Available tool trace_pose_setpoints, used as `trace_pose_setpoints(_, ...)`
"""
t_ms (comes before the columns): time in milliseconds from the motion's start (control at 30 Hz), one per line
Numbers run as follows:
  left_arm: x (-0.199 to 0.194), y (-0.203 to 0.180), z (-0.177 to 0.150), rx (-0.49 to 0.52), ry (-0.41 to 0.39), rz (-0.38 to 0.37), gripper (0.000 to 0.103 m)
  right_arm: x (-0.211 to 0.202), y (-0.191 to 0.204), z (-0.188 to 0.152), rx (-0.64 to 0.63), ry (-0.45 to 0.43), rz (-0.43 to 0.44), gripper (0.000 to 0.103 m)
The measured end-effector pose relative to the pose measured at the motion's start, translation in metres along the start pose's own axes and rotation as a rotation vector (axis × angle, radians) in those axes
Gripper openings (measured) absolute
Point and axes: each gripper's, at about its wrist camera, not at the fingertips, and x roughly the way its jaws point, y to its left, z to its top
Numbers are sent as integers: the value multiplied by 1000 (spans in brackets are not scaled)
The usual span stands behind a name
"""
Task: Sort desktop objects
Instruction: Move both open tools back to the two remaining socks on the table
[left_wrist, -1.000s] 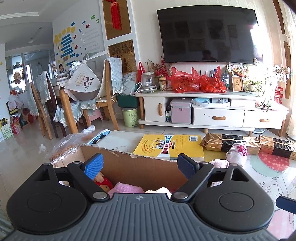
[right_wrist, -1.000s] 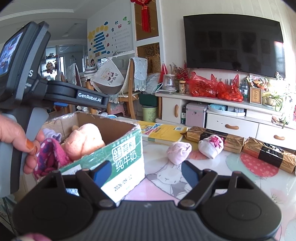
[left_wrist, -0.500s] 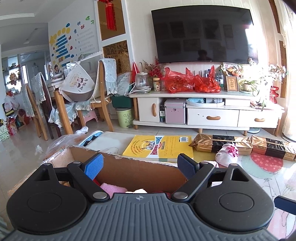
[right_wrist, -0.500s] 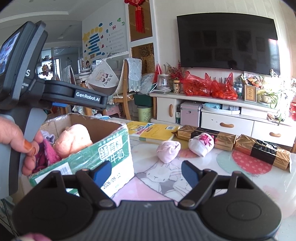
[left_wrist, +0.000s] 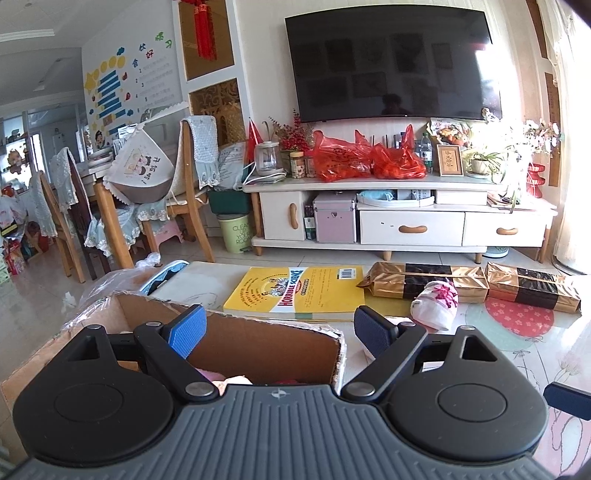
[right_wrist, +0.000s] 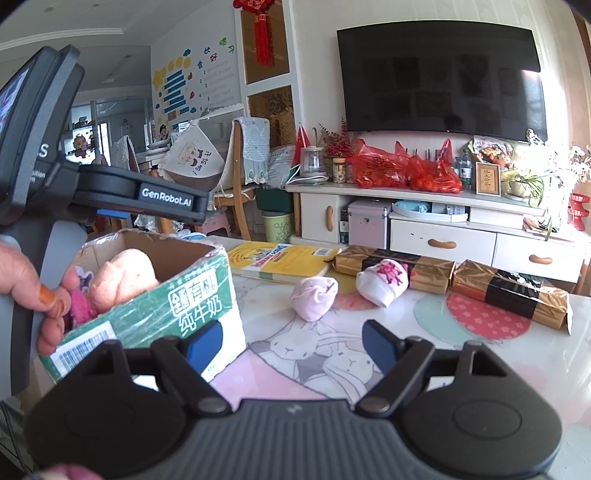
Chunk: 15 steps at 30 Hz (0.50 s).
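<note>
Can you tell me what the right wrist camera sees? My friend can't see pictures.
The open right gripper hangs empty over a bunny-print table, pointing toward a pink sock ball and a white sock ball. To the left, a hand holds the left gripper above a green cardboard box of soft things.

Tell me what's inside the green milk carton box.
The box holds a peach soft bundle and magenta cloth, with a pale lilac piece behind. Its walls and a hand hide anything lower.
</note>
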Motion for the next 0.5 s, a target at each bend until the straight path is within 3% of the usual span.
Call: trace_pose_setpoints(500,12,-27,-4,4,38,-72,103,-2,-35,-4,42,-4,-44,82)
